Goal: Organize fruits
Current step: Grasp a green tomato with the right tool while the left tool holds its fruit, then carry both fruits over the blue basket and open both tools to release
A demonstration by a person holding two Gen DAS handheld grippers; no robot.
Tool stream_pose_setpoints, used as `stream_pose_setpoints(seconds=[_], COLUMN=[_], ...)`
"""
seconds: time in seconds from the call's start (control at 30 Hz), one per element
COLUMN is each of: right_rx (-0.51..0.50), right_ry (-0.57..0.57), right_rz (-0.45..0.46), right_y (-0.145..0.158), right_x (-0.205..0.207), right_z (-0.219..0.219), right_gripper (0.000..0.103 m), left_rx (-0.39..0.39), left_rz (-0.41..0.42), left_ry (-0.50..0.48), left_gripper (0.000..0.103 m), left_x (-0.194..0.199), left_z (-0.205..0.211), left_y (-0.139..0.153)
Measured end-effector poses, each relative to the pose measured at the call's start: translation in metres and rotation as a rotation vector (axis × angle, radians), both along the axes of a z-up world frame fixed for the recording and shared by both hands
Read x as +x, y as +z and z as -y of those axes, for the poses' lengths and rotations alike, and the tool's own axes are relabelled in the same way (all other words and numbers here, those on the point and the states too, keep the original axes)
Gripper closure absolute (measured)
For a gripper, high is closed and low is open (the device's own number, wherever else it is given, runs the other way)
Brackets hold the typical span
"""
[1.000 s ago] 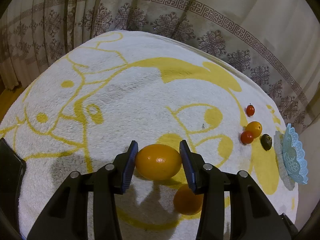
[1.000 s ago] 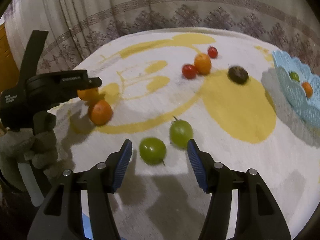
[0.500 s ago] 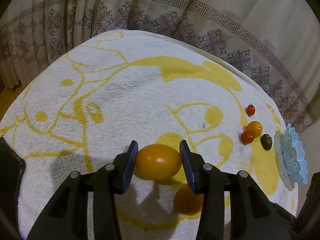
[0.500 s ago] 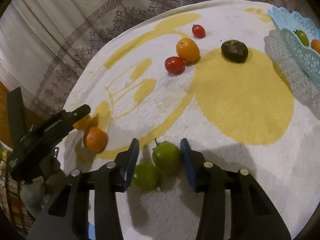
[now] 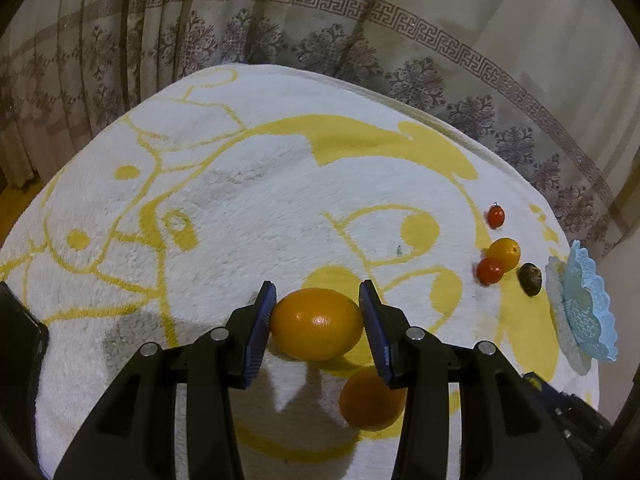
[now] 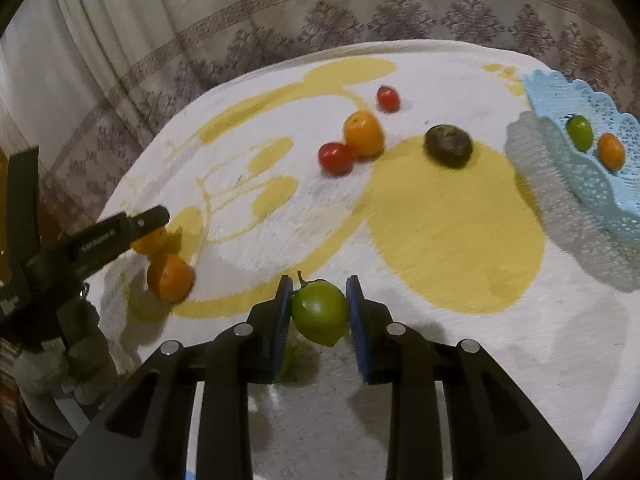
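A pale curtain (image 5: 320,20) with a patterned border hangs behind the white-and-yellow blanket (image 5: 240,200).

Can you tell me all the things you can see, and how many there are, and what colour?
orange fruit: one, yellow-orange, held between the left gripper's pads
round orange fruit: one, orange, on the blanket just below the held one
small orange fruit: one, by the red tomatoes
red tomatoes: two, red, mid-blanket
dark fruit: one, brown-black, near the basket
green tomato: one, green, gripped by the right gripper
second green fruit: one, mostly hidden under the right gripper
basket: one, light blue, at the blanket's right edge, holding one green and one orange fruit
blanket: one, white with yellow pattern
curtain: patterned, behind
left gripper: black, blue pads
right gripper: black, blue pads, just closed
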State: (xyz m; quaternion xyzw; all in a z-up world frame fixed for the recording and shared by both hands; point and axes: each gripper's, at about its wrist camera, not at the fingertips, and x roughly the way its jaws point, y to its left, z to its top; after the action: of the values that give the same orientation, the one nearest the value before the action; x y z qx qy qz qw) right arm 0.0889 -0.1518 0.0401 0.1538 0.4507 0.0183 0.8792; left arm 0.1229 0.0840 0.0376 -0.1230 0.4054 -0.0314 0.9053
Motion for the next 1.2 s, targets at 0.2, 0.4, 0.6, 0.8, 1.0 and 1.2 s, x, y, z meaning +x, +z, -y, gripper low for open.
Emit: stream_pose_setpoints(seconds=[0.2, 0.4, 0.6, 0.8, 1.0, 1.2], right_rx=[0.011, 0.021, 0.039, 0.050, 0.062, 0.069], right_ry=[-0.025, -0.050, -0.069, -0.086, -0.117, -0.172], right_rz=[0.036, 0.072, 0.094, 0.117, 0.143, 0.178], right_y=[0.013, 0.025, 0.030, 0.036, 0.042, 0.050], right_x=[-0.006, -0.014, -0.020, -0.027, -0.035, -0.044], right_z=[0.010, 0.021, 0.032, 0.043, 0.058, 0.084], right_gripper=[0.075, 0.075, 0.075, 0.075, 0.075, 0.075], left_rx=[0.003, 0.007, 0.016, 0.039, 0.068, 0.091], left_rz=[0.019, 0.038, 0.056, 0.080, 0.103, 0.127], left_ry=[-0.006, -0.009, -0.016, -0.040, -0.076, -0.121], left_gripper=[0.059, 0.059, 0.059, 0.059, 0.059, 0.059], left_x=[-0.002, -0.008, -0.014, -0.018, -0.021, -0.023], left_z=[0.001, 0.001, 0.005, 0.016, 0.035, 0.058], left_y=[0.005, 0.013, 0.024, 0.035, 0.047, 0.059])
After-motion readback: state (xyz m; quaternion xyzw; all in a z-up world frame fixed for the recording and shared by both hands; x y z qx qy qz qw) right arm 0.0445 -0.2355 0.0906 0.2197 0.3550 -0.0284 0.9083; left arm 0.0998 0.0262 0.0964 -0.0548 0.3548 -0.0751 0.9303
